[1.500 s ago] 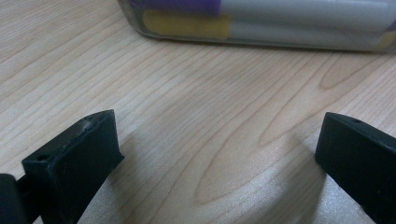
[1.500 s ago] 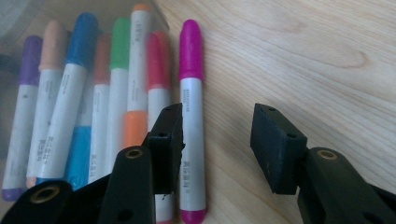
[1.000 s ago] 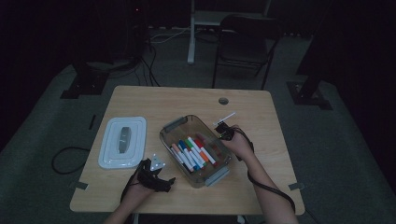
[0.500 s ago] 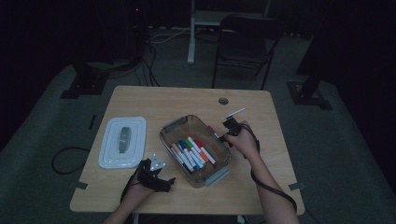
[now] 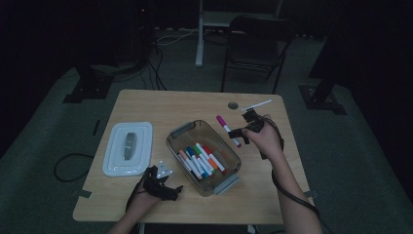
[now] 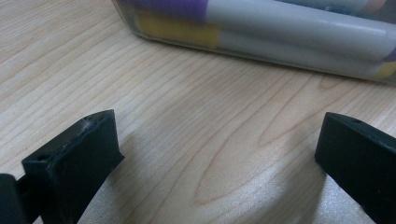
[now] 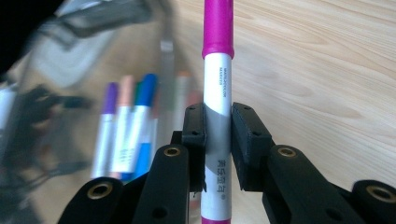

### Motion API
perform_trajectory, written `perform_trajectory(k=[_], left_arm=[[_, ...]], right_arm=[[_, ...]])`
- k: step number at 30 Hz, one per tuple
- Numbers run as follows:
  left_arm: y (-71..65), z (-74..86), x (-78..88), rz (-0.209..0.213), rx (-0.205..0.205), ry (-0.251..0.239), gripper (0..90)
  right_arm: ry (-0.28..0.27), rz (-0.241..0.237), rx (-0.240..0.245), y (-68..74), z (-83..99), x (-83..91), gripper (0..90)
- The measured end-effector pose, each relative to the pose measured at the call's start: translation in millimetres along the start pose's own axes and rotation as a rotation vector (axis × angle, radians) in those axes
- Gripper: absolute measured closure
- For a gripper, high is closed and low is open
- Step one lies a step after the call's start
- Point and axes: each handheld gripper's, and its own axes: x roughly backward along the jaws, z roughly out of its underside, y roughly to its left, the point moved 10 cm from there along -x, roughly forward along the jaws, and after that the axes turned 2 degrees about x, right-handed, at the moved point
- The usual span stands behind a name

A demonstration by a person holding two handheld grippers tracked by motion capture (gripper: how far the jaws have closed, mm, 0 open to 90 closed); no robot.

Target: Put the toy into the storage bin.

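A clear plastic box [image 5: 181, 131] in the middle of the table holds several coloured markers [image 5: 200, 160]. My right gripper [image 5: 237, 134] hovers just right of the box, shut on a white marker with a magenta cap [image 5: 227, 129]. In the right gripper view the jaws pinch that magenta-capped marker [image 7: 218, 93] around its white barrel, cap pointing away, the box's markers [image 7: 140, 121] blurred to the left. My left gripper [image 5: 165, 187] rests on the table at the front left of the box, open. Its fingers [image 6: 79, 154] stand wide apart over bare wood, with the box wall [image 6: 261, 44] just ahead.
The box's white lid [image 5: 127, 148] lies flat at the table's left side. A thin white stick [image 5: 256, 105] and a small round hole [image 5: 233, 105] are near the far right edge. A dark folding chair [image 5: 260, 44] stands behind the table [image 5: 160, 105].
My right gripper has carried the magenta-capped marker from the far right of the table toward the box. The left gripper has stayed in place.
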Motion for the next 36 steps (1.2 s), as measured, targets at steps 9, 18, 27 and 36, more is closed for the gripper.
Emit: perform_trajectory(k=[9, 18, 27, 36], left_arm=[[0.0, 0.1, 0.1, 0.001, 0.000, 0.002, 0.6], [0.0, 0.1, 0.1, 0.001, 0.000, 0.002, 0.6], [-0.1, 0.0, 0.1, 0.000, 0.000, 0.000, 0.6], [-0.1, 0.0, 0.1, 0.001, 0.000, 0.001, 0.6]], right_arm=[[0.047, -0.127, 0.101, 75.1, -3.7, -18.9, 76.7], [0.235, -0.176, 0.148, 116.7, 22.4, -85.8, 76.6], [0.326, -0.163, 0.132, 121.9, 32.4, -117.5, 76.4], [0.255, -0.203, 0.165, 122.4, 26.8, -106.7, 59.5]])
